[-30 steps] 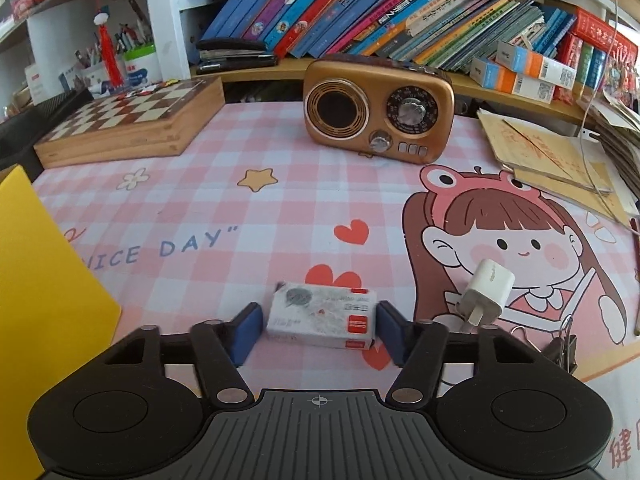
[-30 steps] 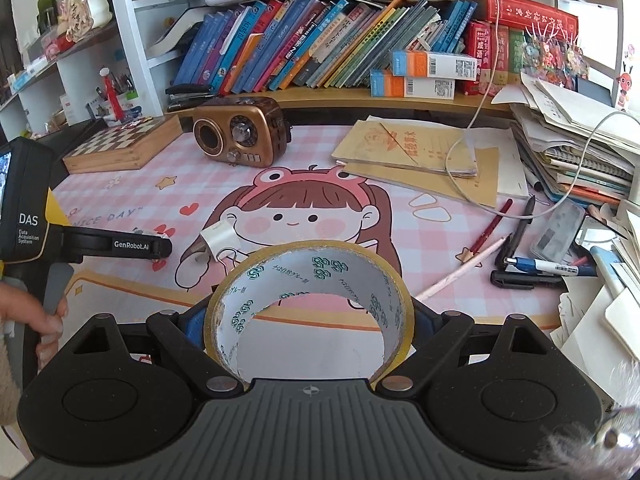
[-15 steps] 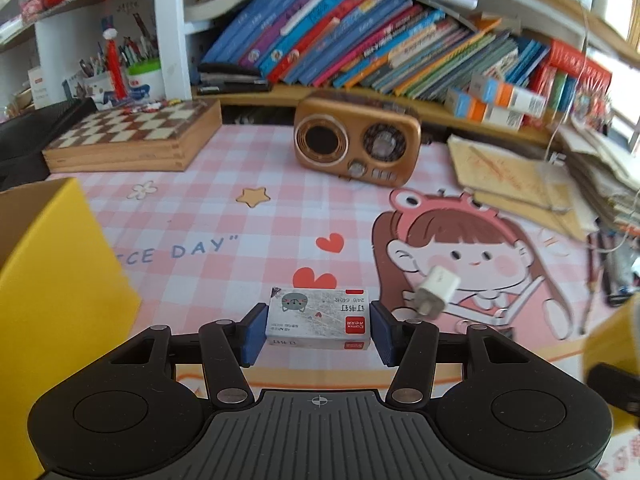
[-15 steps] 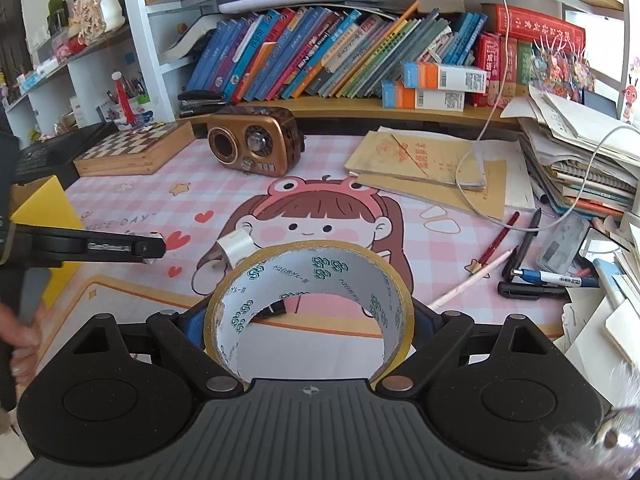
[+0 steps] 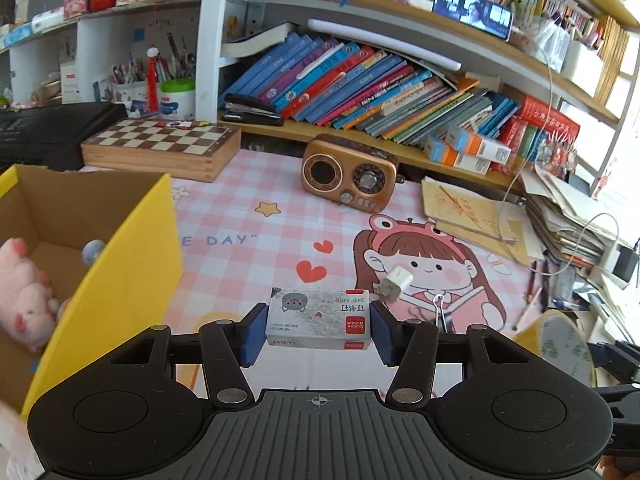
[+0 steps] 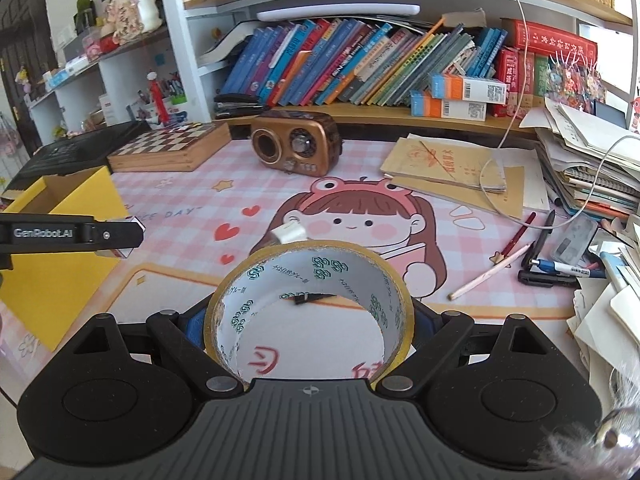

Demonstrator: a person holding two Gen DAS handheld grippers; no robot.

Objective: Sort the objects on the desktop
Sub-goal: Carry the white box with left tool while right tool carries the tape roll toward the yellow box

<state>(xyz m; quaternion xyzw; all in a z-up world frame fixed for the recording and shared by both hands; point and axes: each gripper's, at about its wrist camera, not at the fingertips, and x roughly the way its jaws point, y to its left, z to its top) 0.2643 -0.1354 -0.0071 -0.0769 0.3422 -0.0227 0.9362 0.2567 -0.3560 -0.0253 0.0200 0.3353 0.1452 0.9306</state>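
**Both grippers loaded; left load lifted beside the yellow box**

While the left gripper [image 5: 318, 330] clamps a small rectangular staple box [image 5: 318, 322] between its blue pads [image 5: 253, 334], the box sits square across the gap, clear of the mat. Its cardboard face is printed grey-white with a cat motif and a red end panel, and the surface looks scuffed.

To the left of this gripper stands an open yellow carton [image 5: 132, 272], smooth outside and raw brown card inside. A pink plush toy [image 5: 24, 304] lies within it. Just ahead and to the right of the staple box, a white plug adapter [image 5: 395, 285] rests on the pink checked desk mat [image 5: 248, 216], which bears a cartoon girl print. Farther ahead stands a rounded copper-coloured radio [image 5: 349, 180], and ahead to the left a wooden chessboard case [image 5: 164, 148].

The right gripper [image 6: 308, 320] is closed on a roll of tape [image 6: 308, 304], a wide ring with a yellowish outer band and a white inner core printed with green logos. The roll stands on edge, its opening facing the camera.

Compared with one second ago, the staple box has gone from resting on the mat between parted fingers to being gripped and raised. The yellow carton's interior has come into the left view. The right gripper holds the tape unchanged.
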